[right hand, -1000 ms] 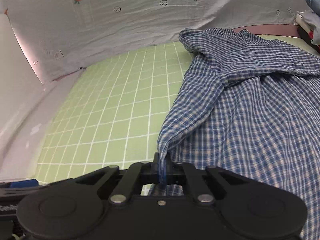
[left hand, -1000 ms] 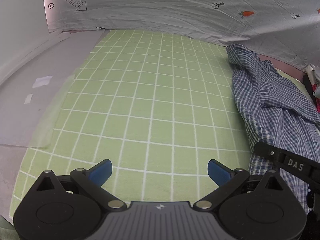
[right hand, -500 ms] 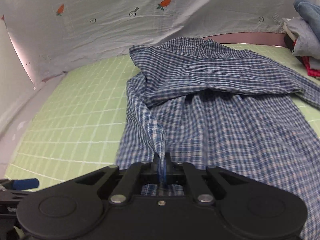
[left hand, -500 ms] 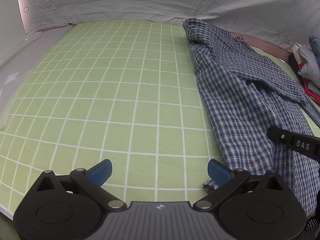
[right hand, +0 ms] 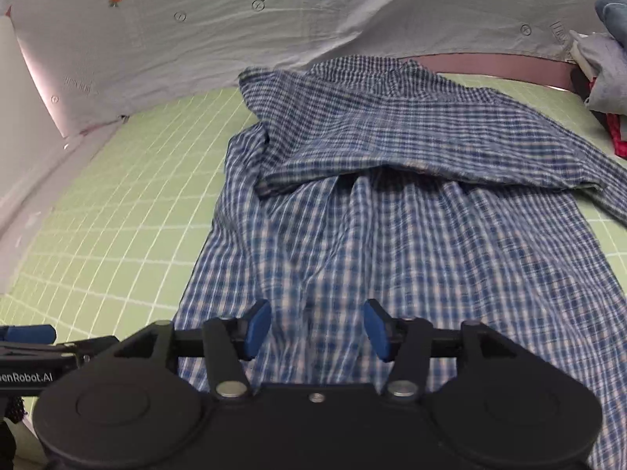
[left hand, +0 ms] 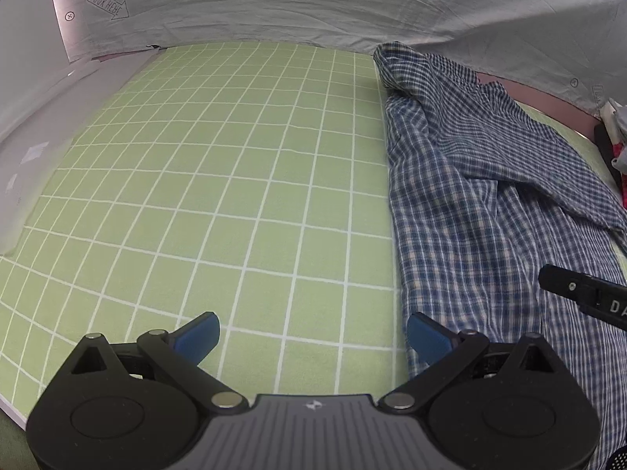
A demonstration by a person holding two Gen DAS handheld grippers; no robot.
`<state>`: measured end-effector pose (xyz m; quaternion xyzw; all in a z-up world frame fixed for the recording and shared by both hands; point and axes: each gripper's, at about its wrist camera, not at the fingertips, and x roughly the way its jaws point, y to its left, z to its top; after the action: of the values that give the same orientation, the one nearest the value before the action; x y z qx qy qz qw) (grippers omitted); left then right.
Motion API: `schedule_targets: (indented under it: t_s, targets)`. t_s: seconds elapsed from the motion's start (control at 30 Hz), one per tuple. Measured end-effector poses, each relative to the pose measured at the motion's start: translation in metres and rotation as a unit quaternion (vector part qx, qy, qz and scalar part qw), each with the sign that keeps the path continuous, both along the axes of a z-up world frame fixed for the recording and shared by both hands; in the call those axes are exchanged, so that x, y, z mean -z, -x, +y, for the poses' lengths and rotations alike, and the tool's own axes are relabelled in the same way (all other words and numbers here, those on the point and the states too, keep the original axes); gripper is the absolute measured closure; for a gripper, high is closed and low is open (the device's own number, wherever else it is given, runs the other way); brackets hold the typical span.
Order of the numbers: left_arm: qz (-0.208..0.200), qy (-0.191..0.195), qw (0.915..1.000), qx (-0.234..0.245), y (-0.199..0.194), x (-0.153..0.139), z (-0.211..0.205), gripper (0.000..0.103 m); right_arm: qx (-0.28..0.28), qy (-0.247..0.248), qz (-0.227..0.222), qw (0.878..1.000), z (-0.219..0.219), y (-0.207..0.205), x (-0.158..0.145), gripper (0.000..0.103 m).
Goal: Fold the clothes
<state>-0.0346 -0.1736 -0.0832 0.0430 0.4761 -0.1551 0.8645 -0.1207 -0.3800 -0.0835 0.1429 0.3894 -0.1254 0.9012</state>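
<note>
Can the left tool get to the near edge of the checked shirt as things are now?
Probably yes: the left tool is open and the checked shirt edge lies beside its right pad, nothing between.

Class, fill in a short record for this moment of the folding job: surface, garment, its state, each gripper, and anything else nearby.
surface: green grid mat
garment: blue checked shirt, lying rumpled on the mat, one part folded across the top
left gripper: open, over bare mat beside the shirt's edge, holding nothing
right gripper: jaws opening above the shirt, pads not pressing on the cloth
backdrop: white sheet with carrot print
nearby: pile of other clothes at the far right edge
</note>
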Motion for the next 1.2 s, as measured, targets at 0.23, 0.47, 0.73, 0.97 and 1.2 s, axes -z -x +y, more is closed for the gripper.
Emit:
schedule_targets:
  t_s: [0.23,0.47,0.73,0.97,1.2]
  targets:
    - [-0.003,-0.015,0.9999,-0.004,-0.023,0.004,-0.050,0.002,0.068,0.004,0.002,0.998,-0.075,-0.007,0.000,0.042]
    - [-0.007,-0.043,0.9989,-0.018,-0.067,0.015,-0.091,0.002,0.158,0.008,-0.002,0.987,-0.166,-0.014,0.006,0.042]
    - [-0.012,-0.069,0.9975,0.002,-0.125,0.027,-0.129,0.002,0.228,0.043,-0.004,0.973,-0.278,-0.041,0.022,0.028]
    - [-0.018,-0.082,0.9964,0.016,-0.149,0.028,-0.142,0.000,0.203,0.001,0.024,0.979,-0.309,-0.071,0.041,0.026]
    - [-0.002,-0.069,0.9976,0.001,-0.164,0.026,-0.140,0.000,0.175,0.001,-0.024,0.984,-0.316,-0.079,0.022,0.088]
